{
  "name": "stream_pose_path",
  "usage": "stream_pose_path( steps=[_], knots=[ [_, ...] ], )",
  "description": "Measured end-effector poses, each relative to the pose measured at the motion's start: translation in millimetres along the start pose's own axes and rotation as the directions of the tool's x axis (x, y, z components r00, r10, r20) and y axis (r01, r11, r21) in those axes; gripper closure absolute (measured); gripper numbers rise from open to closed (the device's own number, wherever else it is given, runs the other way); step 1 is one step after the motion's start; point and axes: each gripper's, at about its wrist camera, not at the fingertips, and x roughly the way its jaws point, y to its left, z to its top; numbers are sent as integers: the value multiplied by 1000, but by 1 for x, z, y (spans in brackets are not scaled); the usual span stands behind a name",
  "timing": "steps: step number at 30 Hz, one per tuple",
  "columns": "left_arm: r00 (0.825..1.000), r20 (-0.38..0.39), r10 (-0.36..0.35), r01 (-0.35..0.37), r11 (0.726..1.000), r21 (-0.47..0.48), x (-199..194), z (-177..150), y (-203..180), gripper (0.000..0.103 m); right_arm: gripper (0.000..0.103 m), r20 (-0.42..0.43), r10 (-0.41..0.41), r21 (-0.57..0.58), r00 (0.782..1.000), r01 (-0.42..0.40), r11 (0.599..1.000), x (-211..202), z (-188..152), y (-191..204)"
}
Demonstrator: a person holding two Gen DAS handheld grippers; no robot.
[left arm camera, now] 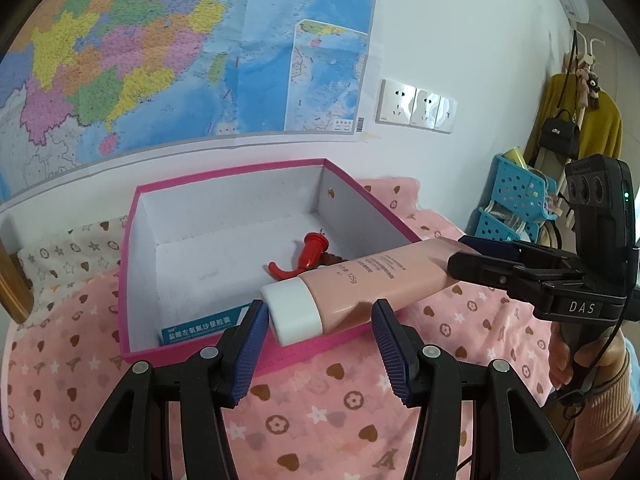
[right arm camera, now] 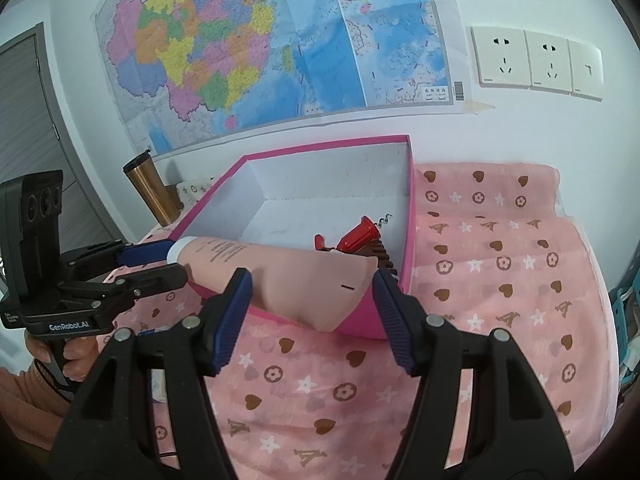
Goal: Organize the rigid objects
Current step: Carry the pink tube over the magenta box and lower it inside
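Observation:
A pink tube with a white cap (left arm camera: 352, 284) lies across the corner rim of a pink box (left arm camera: 224, 184). My left gripper (left arm camera: 318, 318) is open, its fingers on either side of the white cap. My right gripper (right arm camera: 314, 294) is open, its fingers on either side of the tube's flat crimped end (right arm camera: 316, 284). Each gripper shows in the other's view: the right (left arm camera: 476, 252) and the left (right arm camera: 160, 258). Inside the box lie a red corkscrew (left arm camera: 308, 256), a brown comb (right arm camera: 380, 256) and a blue-and-white medicine carton (left arm camera: 200, 324).
The box (right arm camera: 410, 216) sits on a pink patterned cloth (left arm camera: 320, 408). A copper tumbler (right arm camera: 150, 188) stands left of the box. Blue plastic baskets (left arm camera: 516, 200) stand at the right. A map and wall sockets (right arm camera: 536, 62) hang on the wall behind.

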Motion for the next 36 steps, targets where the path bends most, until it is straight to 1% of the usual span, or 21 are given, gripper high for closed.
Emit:
stream_pose_path(
  steps=[17, 36],
  knots=[
    [1000, -9, 9, -9, 1000, -28, 17, 10, 11, 49, 38, -5, 13, 2, 1000, -13, 1000, 16, 14, -10],
    [1000, -19, 14, -14, 999, -43, 31, 18, 15, 49, 38, -12, -3, 1, 1000, 3, 1000, 28, 22, -17]
  ],
)
